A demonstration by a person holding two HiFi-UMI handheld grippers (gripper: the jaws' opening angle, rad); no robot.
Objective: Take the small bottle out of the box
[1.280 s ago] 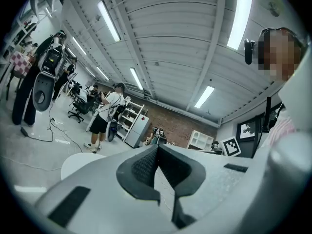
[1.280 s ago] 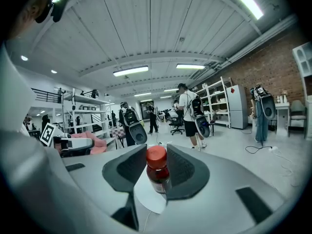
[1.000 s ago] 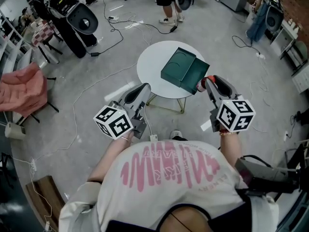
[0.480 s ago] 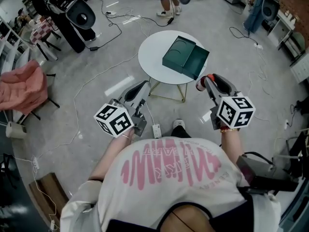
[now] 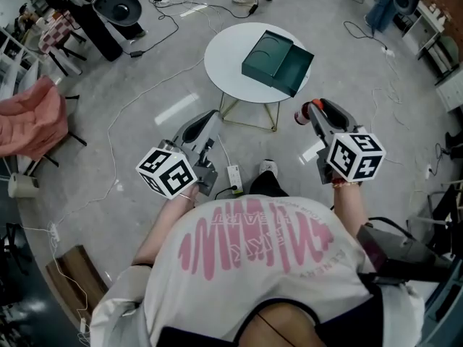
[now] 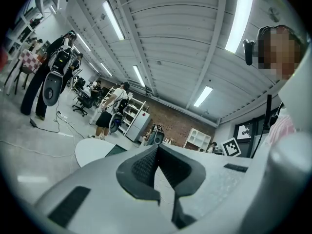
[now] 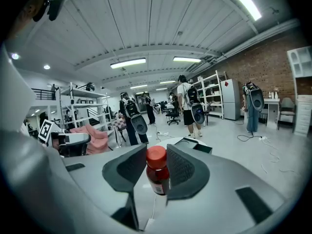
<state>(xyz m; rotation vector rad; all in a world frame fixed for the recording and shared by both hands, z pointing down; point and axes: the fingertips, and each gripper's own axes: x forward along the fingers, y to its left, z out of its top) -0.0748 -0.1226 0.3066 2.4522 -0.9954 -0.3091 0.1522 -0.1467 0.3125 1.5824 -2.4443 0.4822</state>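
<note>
My right gripper (image 7: 157, 156) is closed on the small bottle (image 7: 157, 172). The pads press its dark body from both sides, just under the red cap, and it stands upright between them. The bottle is out of the box (image 5: 273, 58) and off the table (image 5: 226, 63) altogether. I hold it in the air over the floor, out beyond the table's near right edge. The green box lies open toward the right edge of the round top, its lid reaching the rim.

My left gripper (image 5: 209, 119) carries nothing. Its jaws are drawn together at the tips, and it hangs low on my left, apart from the table.

I judge the lifting-out step done and the carry in hand. The next move, as I see it, is a set-down. The bare left part of the tabletop looks the likeliest spot. That calls for keeping the bottle upright, bringing its base flat onto the surface, and only then easing the pads off.
</note>
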